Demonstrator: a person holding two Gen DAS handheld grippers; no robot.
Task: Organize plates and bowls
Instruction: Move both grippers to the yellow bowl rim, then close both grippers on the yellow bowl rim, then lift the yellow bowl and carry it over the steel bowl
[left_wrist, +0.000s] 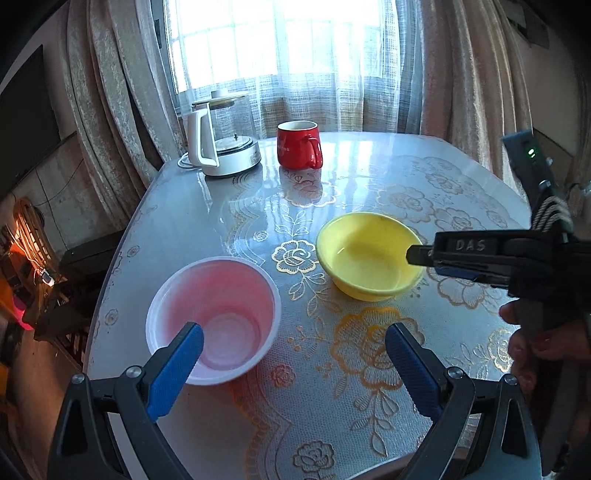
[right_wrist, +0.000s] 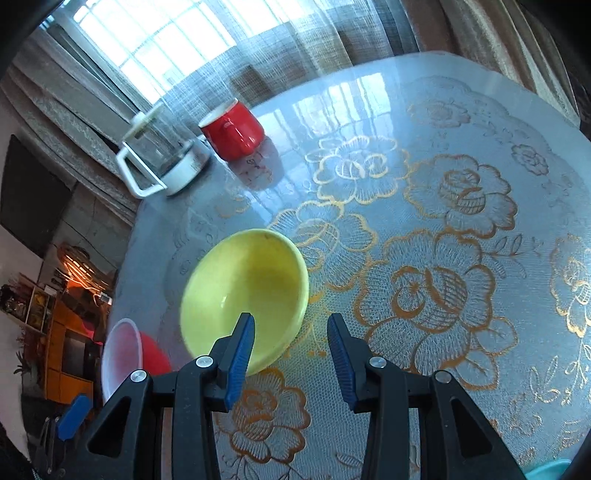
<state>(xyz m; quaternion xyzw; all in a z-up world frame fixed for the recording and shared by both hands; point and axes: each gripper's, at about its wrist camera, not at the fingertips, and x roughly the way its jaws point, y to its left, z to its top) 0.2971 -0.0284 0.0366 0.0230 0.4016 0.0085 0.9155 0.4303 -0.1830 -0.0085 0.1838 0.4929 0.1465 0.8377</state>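
Observation:
A yellow bowl (left_wrist: 369, 254) stands upright on the table; it also shows in the right wrist view (right_wrist: 243, 295). A pink-and-white plastic bowl (left_wrist: 214, 317) stands to its left, seen at the lower left of the right wrist view (right_wrist: 122, 350). My left gripper (left_wrist: 295, 350) is open, its left finger over the pink bowl's near rim. My right gripper (right_wrist: 291, 347) is open at the yellow bowl's near right rim, with its left finger over the bowl's inside and its right finger outside. It shows from the side in the left wrist view (left_wrist: 417, 256).
A red mug (left_wrist: 299, 144) and a white-handled glass kettle (left_wrist: 221, 140) stand at the table's far side near the curtains. The round table (left_wrist: 424, 177) has a glossy floral cover. Furniture stands on the floor beyond the left edge.

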